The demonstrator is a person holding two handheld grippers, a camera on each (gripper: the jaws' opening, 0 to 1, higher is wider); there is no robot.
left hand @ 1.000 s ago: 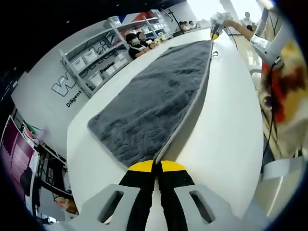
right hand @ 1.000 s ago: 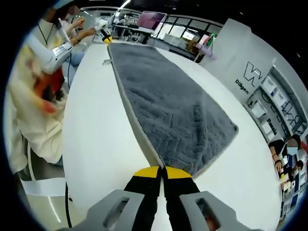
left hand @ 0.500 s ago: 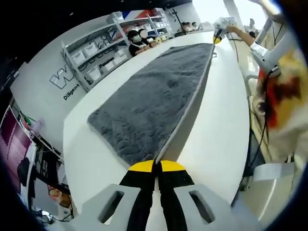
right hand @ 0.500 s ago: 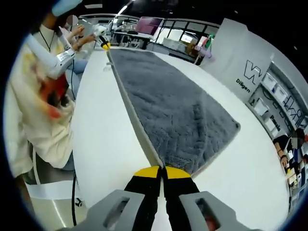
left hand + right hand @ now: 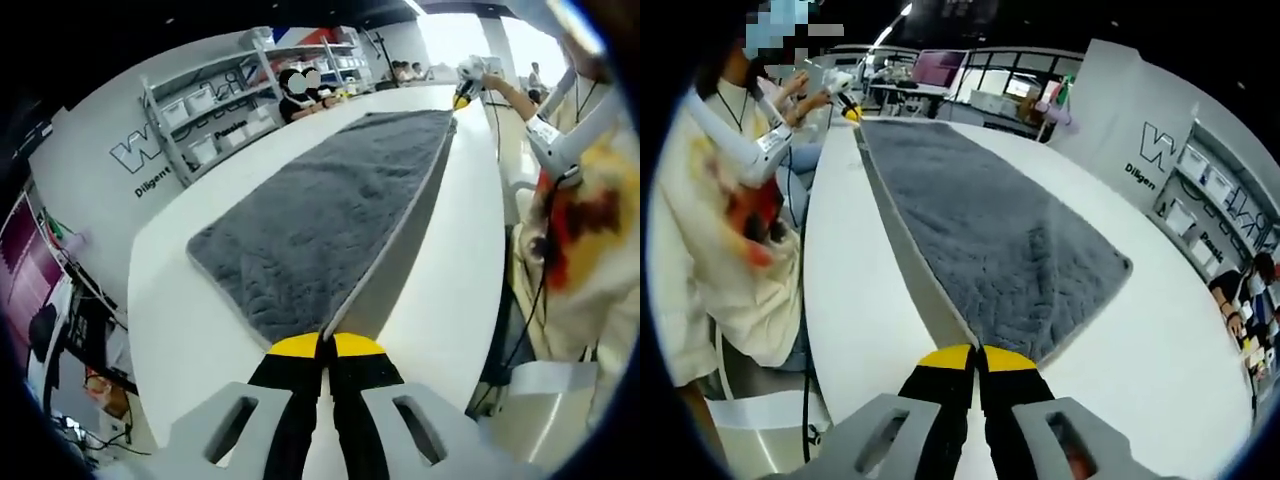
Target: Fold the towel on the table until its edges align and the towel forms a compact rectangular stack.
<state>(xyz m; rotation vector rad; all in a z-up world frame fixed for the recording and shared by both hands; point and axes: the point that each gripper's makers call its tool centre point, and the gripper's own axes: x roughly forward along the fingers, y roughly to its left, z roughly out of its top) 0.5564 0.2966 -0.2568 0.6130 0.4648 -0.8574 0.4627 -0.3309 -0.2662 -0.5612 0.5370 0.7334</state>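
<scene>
Left gripper view: left gripper, yellow-tipped jaws pressed together, clamped on the near corner of the grey towel
Towel stretched long across the white table, near long edge lifted off the tabletop with its pale underside showing, far long edge lying flat
Right gripper small at the top right of this view, at the towel's other near-edge corner, carried by a hand; whether clenched there, too small to tell from here
Person in a cream top with red print standing along the right side of the table
Shelving with white bins against the back wall, seated people beyond the table's far end

Right gripper view: right gripper, yellow tips closed tight, grasping its own corner of the towel
Raised edge running away up to the left gripper, tiny at the far end by the person's hand
Towel's opposite long side resting flat on the table, one far corner pointing toward the right
Person's cream sleeve and torso along the left of this view, close against the table edge
Wall with dark lettering to the right, windows and desks behind
</scene>
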